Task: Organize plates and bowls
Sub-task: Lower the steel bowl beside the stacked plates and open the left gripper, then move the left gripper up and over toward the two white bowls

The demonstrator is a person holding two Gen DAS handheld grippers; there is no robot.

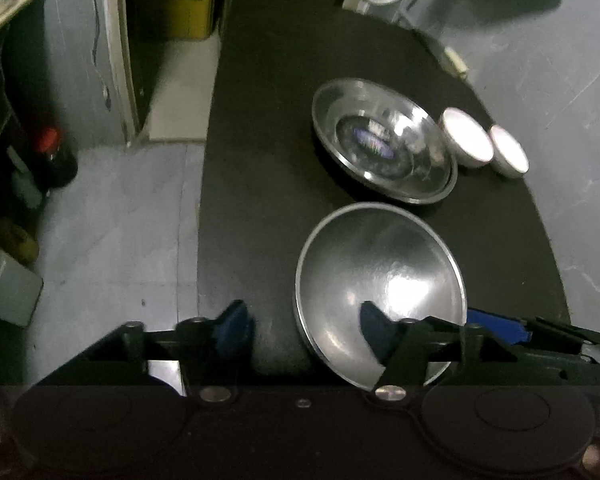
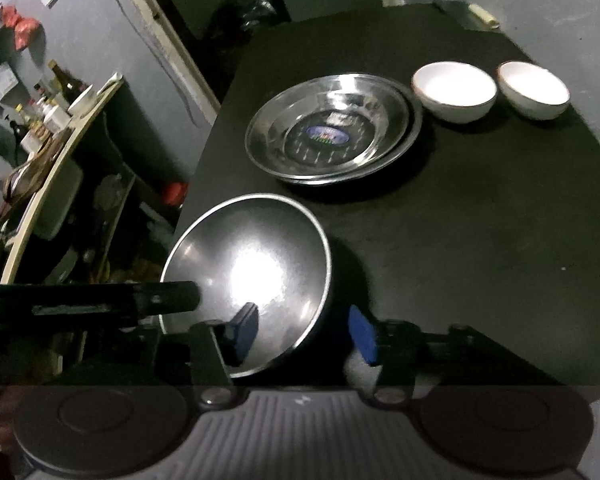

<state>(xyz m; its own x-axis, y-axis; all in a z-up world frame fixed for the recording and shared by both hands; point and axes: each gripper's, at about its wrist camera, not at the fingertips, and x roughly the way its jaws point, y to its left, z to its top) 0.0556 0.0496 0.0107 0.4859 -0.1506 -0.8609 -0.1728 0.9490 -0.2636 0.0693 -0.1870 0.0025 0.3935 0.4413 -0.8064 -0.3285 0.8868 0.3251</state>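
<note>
L wrist: left gripper (image 1: 304, 330) jaws apart astride near rim of steel bowl (image 1: 380, 292), pads off it; plate stack (image 1: 384, 140) beyond. R wrist: right gripper (image 2: 304, 332) likewise apart astride the rim; white bowls (image 2: 454, 90) far right, prob. grouped by type.

A plain steel bowl (image 1: 380, 292) sits low and centre in the left wrist view, mouth up, a bright glare inside. Above it lies a stack of shallow steel plates (image 1: 384, 140), the top one bearing a blue label at its middle. Right of the stack, two white bowls (image 1: 467, 138) (image 1: 509, 152) stand side by side, upright.
</note>
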